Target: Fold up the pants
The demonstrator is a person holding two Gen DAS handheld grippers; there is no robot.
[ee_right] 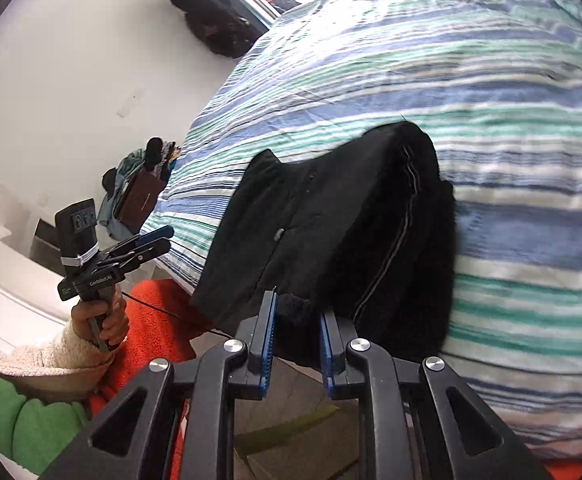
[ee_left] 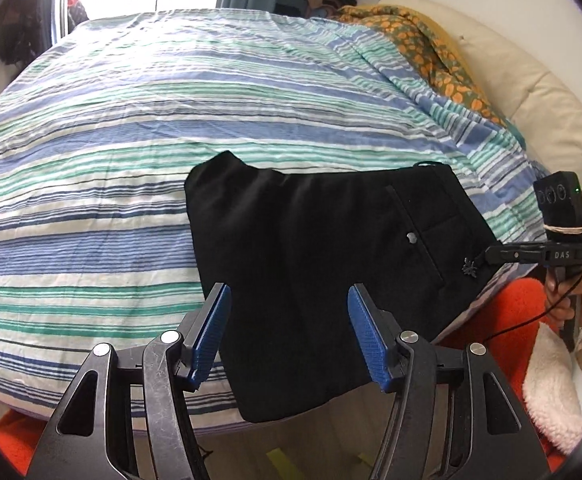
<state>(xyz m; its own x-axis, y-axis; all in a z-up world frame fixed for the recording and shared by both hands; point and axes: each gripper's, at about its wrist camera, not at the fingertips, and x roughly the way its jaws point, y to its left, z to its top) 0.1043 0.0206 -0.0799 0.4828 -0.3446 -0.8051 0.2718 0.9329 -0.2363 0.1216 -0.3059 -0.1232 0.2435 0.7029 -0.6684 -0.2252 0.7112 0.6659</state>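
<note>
The black pants (ee_left: 323, 264) lie folded on the striped duvet (ee_left: 131, 128), one end hanging over the near bed edge. A back pocket with a white button shows on top. My left gripper (ee_left: 289, 300) is open, its blue pads on either side of the hanging part, above the cloth and not touching it. My right gripper (ee_right: 297, 316) is open a little; a fuzzy waistband edge of the pants (ee_right: 331, 220) sits between its tips. Seen from the left wrist view, the right gripper (ee_left: 491, 254) is at the pants' right edge. The left gripper (ee_right: 159, 240) also shows in the right wrist view.
A cream pillow (ee_left: 531, 92) and an orange-flowered cloth (ee_left: 423, 40) lie at the head of the bed. Orange fleece (ee_right: 151, 320) of the person is close to the bed edge. Wooden floor (ee_right: 291, 420) lies below. Bags (ee_right: 135, 196) stand by the white wall.
</note>
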